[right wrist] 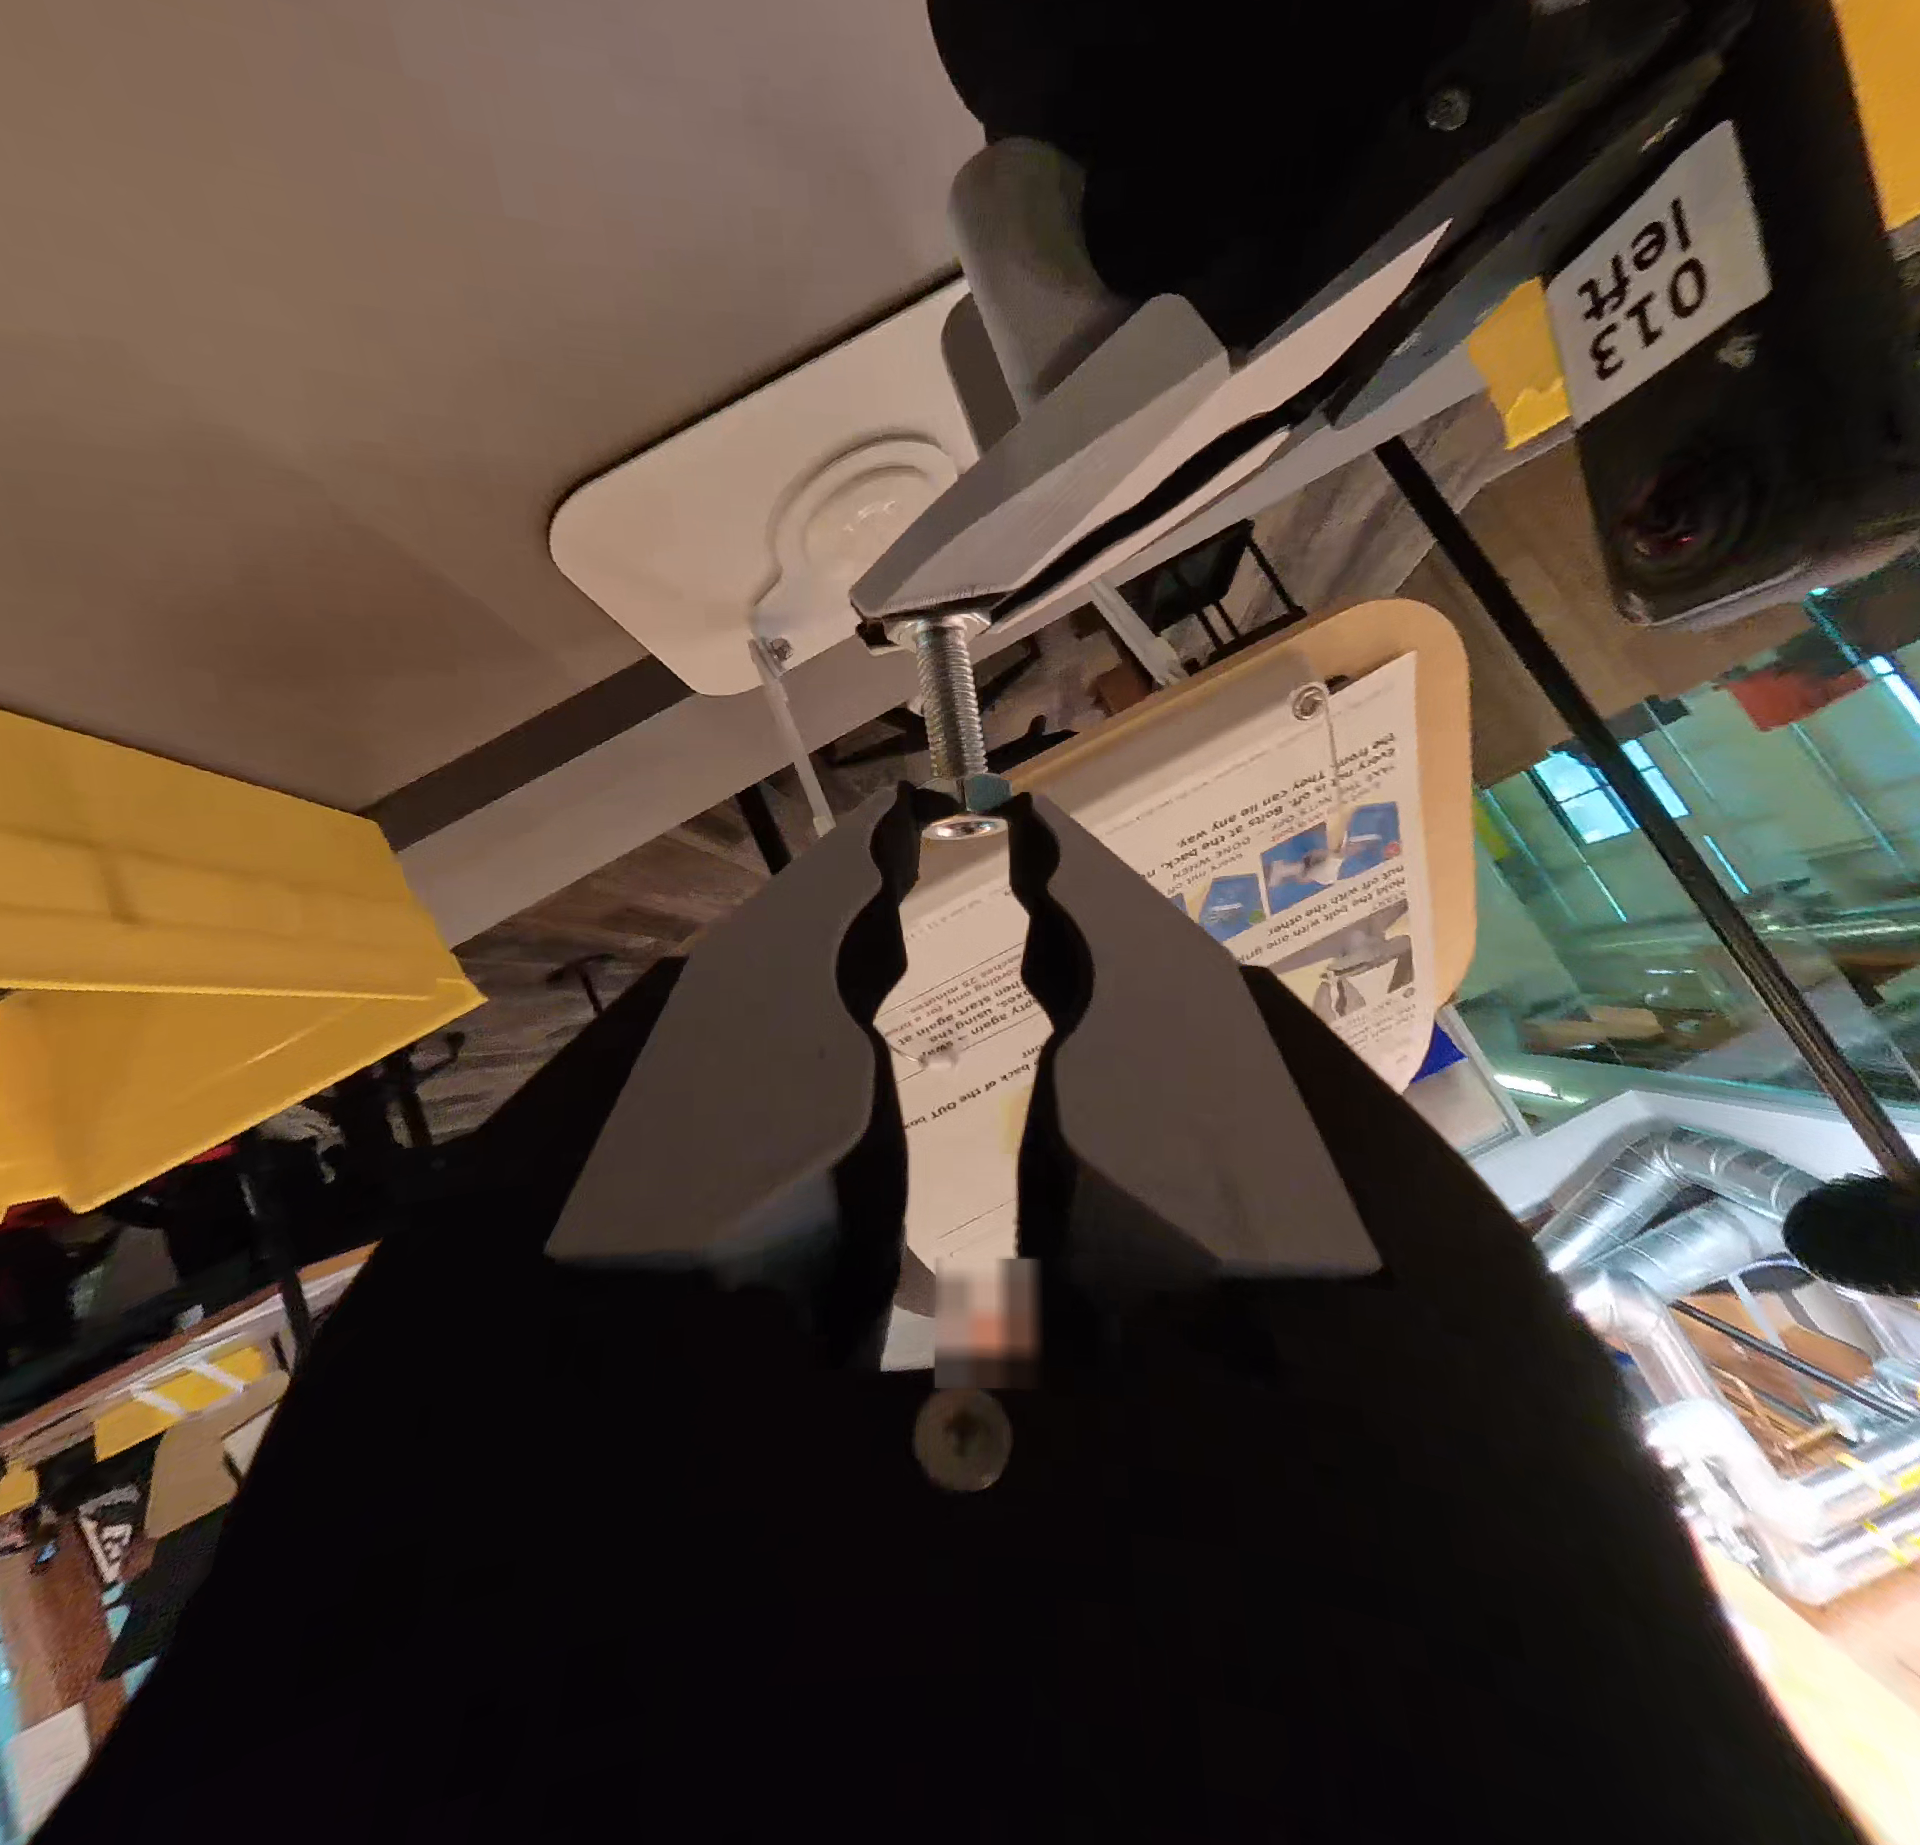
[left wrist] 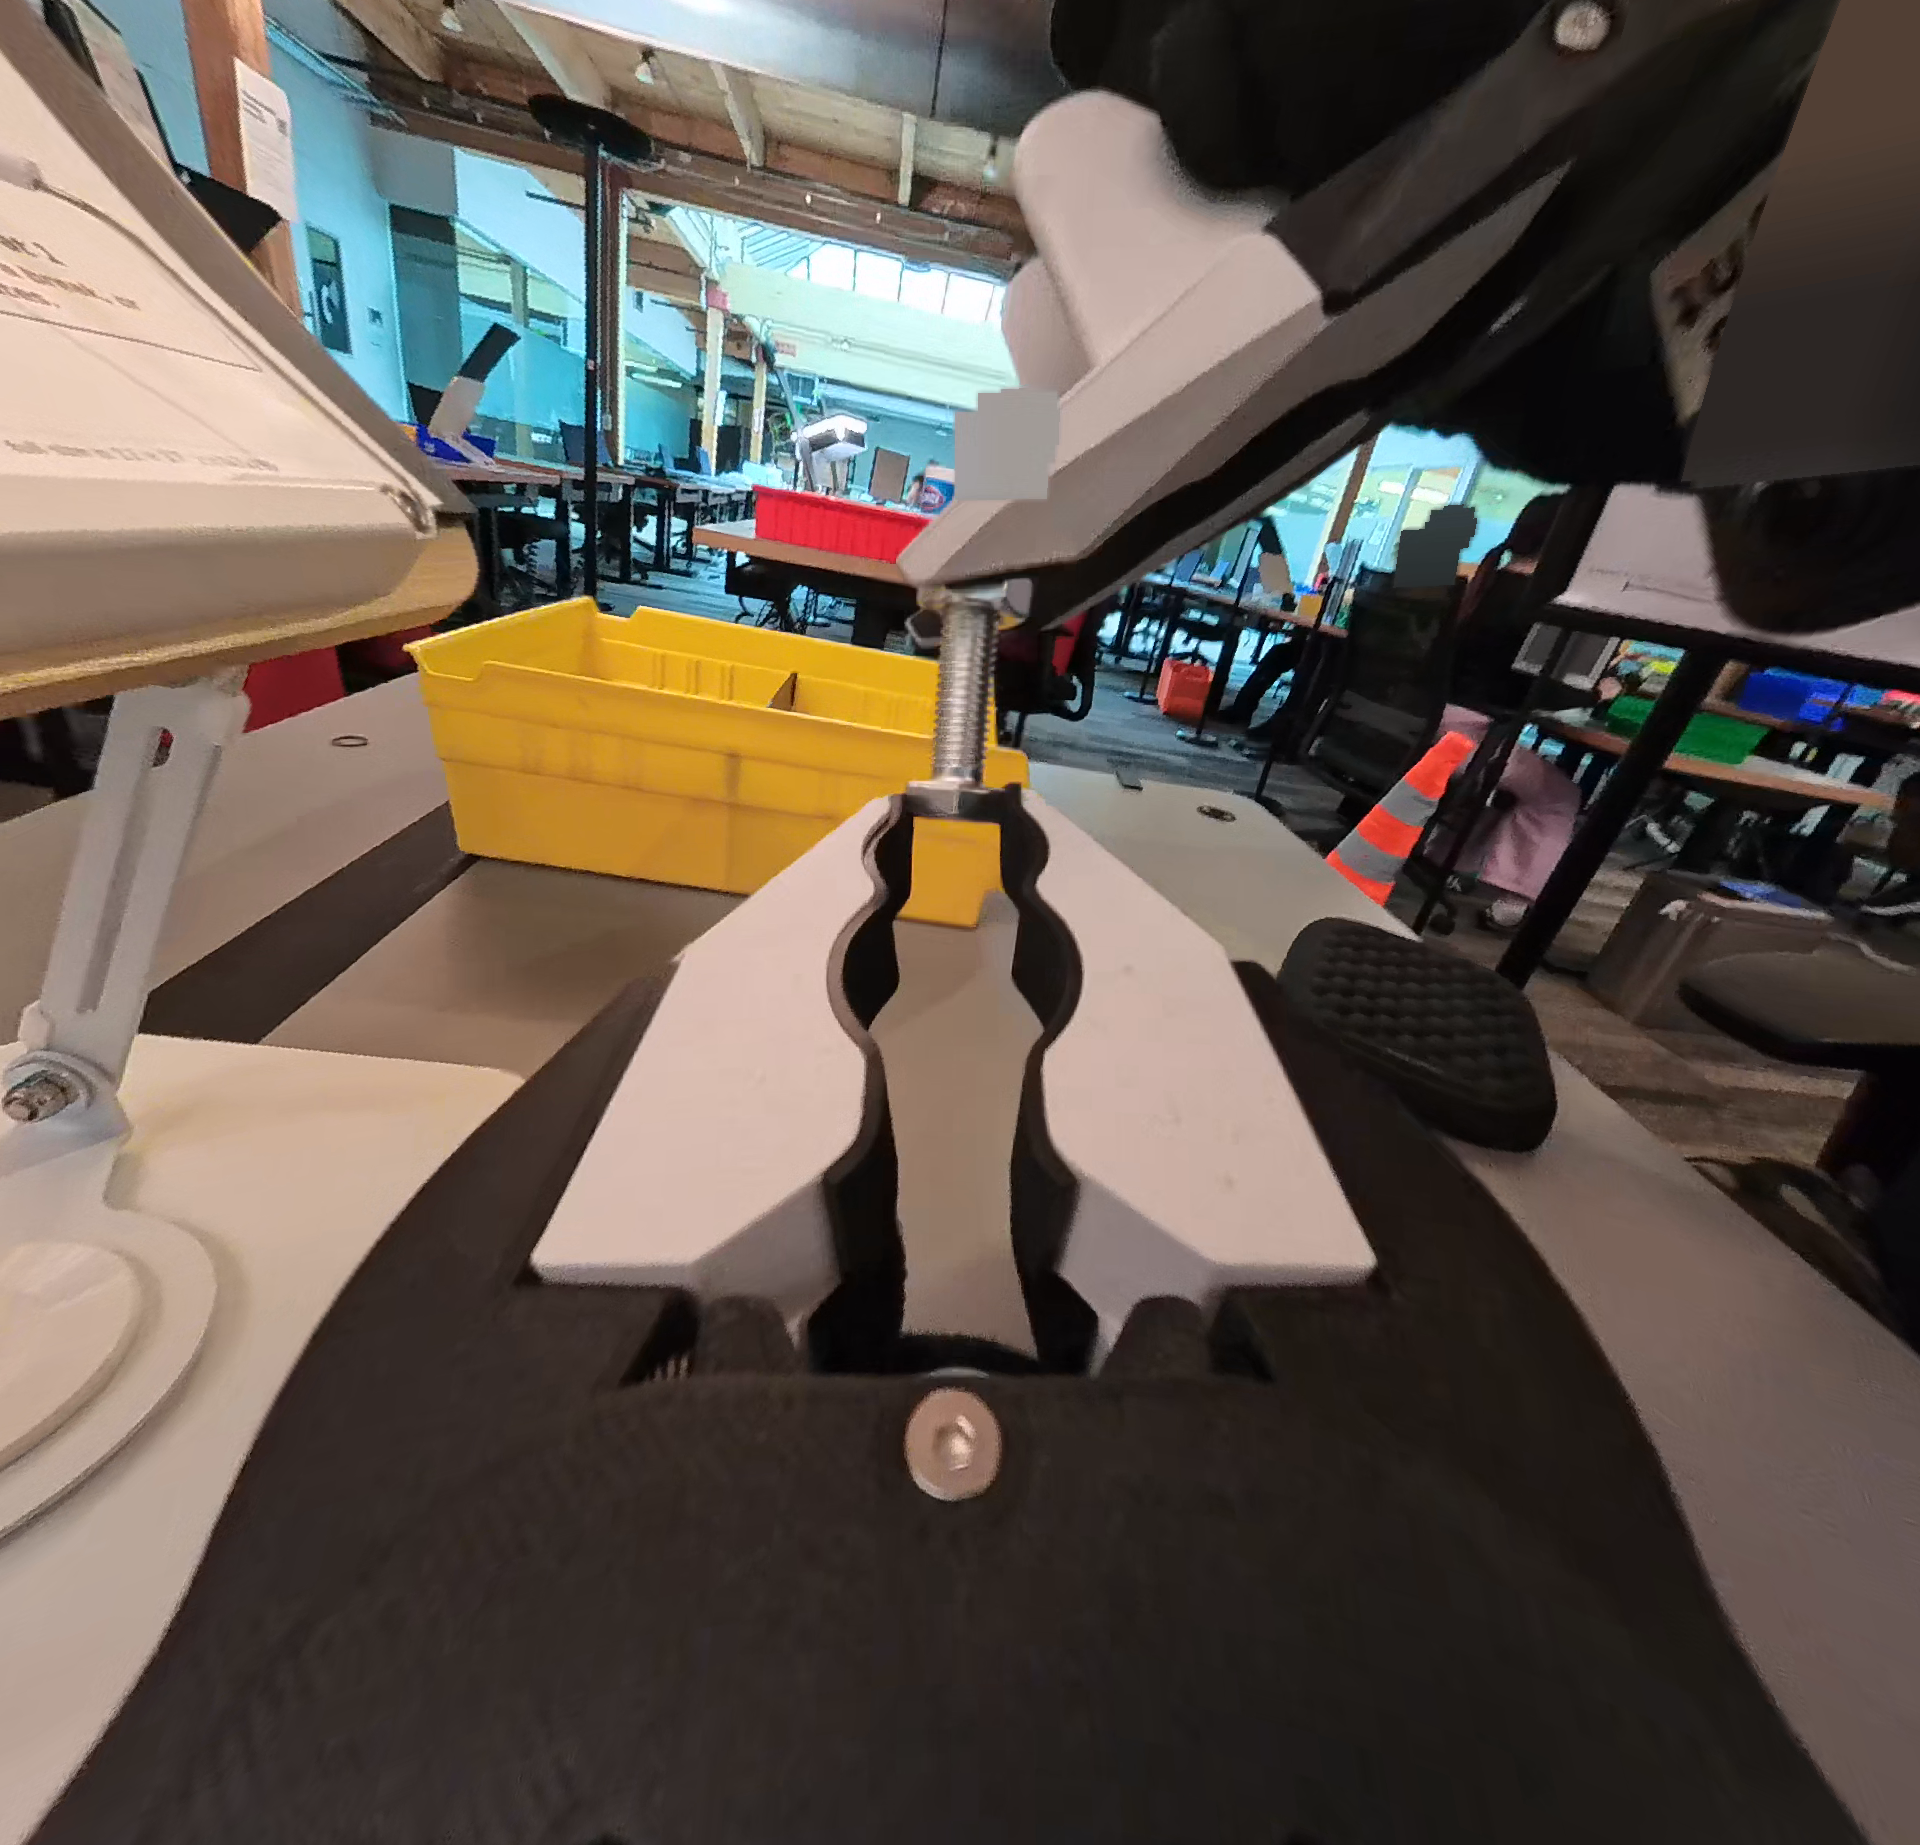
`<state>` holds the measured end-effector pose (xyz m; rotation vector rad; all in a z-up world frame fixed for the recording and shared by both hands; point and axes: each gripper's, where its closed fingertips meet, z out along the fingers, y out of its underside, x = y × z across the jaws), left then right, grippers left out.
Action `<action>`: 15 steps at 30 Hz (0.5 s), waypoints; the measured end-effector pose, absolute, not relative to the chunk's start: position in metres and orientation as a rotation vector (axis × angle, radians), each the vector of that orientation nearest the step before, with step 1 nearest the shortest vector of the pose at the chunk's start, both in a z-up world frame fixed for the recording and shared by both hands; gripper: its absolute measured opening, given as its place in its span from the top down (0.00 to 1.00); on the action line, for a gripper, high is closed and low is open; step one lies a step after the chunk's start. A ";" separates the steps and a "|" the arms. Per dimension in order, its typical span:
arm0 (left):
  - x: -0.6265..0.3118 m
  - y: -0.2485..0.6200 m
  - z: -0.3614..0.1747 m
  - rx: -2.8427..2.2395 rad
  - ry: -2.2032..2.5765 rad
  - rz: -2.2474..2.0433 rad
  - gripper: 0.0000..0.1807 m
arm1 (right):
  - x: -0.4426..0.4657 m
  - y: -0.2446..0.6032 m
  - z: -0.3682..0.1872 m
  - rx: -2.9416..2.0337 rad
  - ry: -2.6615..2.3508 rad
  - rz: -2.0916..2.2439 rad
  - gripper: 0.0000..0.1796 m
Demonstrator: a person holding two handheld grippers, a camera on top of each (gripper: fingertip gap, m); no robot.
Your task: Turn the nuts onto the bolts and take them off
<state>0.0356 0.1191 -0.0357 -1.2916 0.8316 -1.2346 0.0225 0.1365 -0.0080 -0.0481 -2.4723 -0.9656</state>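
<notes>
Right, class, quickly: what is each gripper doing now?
Left gripper: shut on the bolt, at its head.
Right gripper: shut on the nut.

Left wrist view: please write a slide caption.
Left gripper holds a bolt upright by its head; right gripper pinches the nut on its top end, yellow bin behind.

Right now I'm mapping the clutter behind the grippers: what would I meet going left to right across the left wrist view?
White stand → yellow bin → orange cone → blue bin, far off on a table.
</notes>
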 end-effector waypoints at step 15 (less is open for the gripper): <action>0.030 0.118 -0.028 -1.244 0.788 -1.305 0.91 | 0.028 0.136 -0.006 -0.243 -2.483 -0.841 0.75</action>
